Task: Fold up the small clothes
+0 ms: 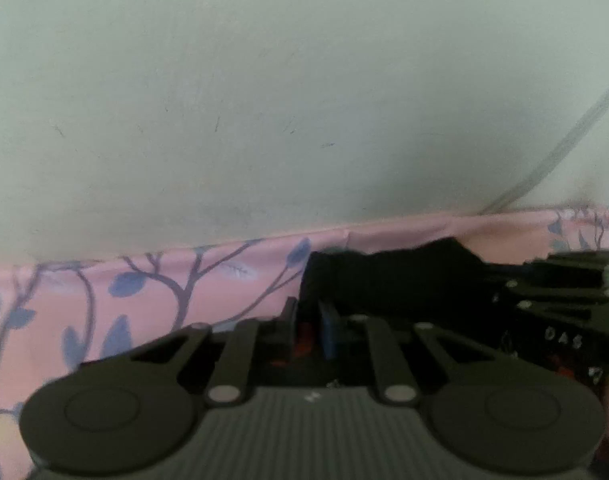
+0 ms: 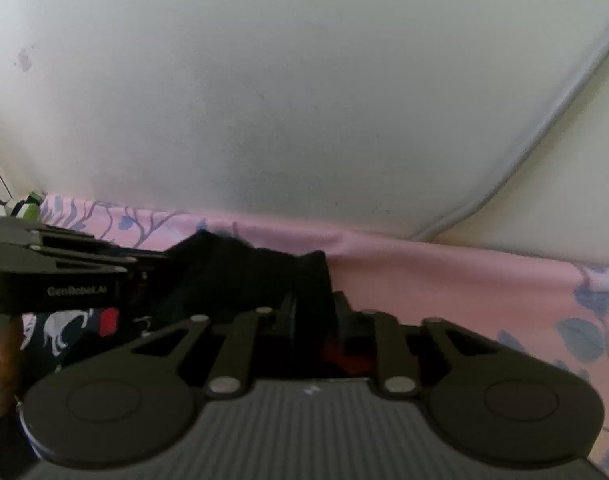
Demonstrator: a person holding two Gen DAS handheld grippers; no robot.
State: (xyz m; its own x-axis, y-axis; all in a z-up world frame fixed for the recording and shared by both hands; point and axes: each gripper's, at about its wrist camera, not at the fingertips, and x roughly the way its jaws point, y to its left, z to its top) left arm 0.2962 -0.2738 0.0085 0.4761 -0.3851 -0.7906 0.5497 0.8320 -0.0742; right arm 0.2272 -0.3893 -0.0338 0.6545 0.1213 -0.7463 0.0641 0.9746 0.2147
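Low over a bed with a pink sheet [image 1: 104, 312] printed with blue leaves and branches, two handheld grippers sit side by side, both aimed at a pale wall [image 1: 264, 100] just behind the bed. Between them stretches a small black garment [image 2: 240, 276], lifted a little off the sheet, near the wall. The left gripper [image 1: 310, 320] points forward and level, its fingers drawn narrow around the garment's left edge. The right gripper [image 2: 314, 312] holds the same pose, its fingers pinched on the garment's right edge. From the left wrist view, the right gripper's body enters at the right edge; from the right wrist view, the left one enters at the left edge, with a dark fabric printed with white animals [image 2: 60, 332] beneath it
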